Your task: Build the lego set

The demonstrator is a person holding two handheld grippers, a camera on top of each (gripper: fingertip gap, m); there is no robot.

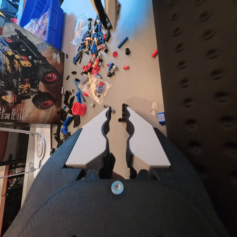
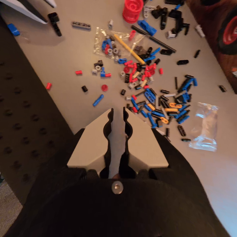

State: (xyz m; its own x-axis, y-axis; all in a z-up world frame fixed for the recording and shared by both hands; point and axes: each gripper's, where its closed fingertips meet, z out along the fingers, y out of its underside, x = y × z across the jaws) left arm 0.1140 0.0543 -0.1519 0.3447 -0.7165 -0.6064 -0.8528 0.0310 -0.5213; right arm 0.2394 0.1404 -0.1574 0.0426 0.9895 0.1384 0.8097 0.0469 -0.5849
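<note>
On the table [image 1: 134, 79], one red wheel [image 1: 78, 108], two plastic bags; both claws [image 1: 117, 107] [image 2: 118, 108] released, empty.

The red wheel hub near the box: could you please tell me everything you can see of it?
The red wheel hub is glossy red plastic, a short drum with flared rims and a recessed, spoked face. It bears no tyre. It lies loose on the grey table, beside black beams near the set's box. Neither gripper touches it.
</note>
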